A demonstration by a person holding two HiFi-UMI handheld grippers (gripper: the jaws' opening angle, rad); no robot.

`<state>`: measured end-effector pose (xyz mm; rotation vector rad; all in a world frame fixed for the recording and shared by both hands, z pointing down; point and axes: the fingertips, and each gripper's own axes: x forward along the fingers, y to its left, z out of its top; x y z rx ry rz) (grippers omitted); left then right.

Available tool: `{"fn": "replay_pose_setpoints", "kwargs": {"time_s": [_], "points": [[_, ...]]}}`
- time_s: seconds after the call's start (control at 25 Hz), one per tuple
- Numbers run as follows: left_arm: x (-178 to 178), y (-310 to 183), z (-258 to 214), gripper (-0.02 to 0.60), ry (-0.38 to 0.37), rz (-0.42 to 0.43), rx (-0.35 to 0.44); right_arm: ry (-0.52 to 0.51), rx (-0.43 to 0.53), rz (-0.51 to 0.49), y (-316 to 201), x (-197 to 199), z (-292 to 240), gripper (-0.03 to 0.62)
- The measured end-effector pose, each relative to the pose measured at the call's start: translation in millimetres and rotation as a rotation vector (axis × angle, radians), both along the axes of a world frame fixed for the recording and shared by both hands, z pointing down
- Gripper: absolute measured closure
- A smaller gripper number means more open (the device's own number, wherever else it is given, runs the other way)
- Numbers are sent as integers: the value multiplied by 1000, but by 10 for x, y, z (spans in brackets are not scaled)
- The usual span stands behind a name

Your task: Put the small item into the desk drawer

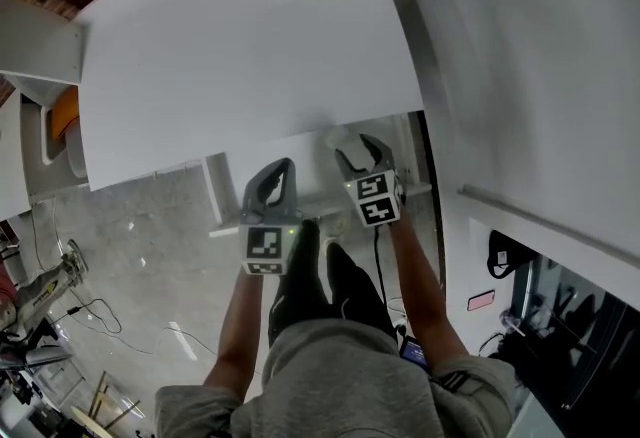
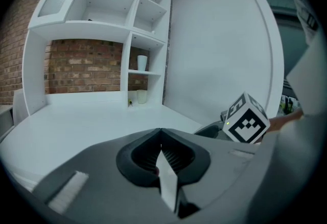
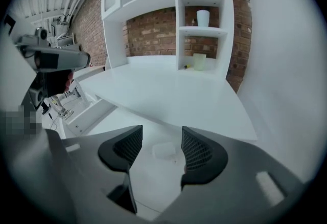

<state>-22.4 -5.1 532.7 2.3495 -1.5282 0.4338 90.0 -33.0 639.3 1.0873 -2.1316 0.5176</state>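
Spread fingers (image 3: 202, 154) of the right gripper (image 3: 161, 135) are held just above the small item (image 3: 164, 150), lying untouched in the drawer (image 3: 153, 179), while fingers (image 2: 179, 156) of the left gripper (image 2: 161, 137) are pressed together, empty.

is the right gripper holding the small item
No, the right gripper has its jaws apart and touching nothing, while the small item lies on the drawer floor below them.

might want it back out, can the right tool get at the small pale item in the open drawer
Probably yes. The right tool hangs over the open drawer with its jaws apart, and the small pale item lies uncovered on its floor, in line with them.
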Motion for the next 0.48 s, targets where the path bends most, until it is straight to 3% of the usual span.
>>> {"fn": "replay_pose_setpoints", "kwargs": {"time_s": [0.48], "points": [[62,291,-683,569,-5,-30,112,-132,254,74,275,142,-1349,407]]}}
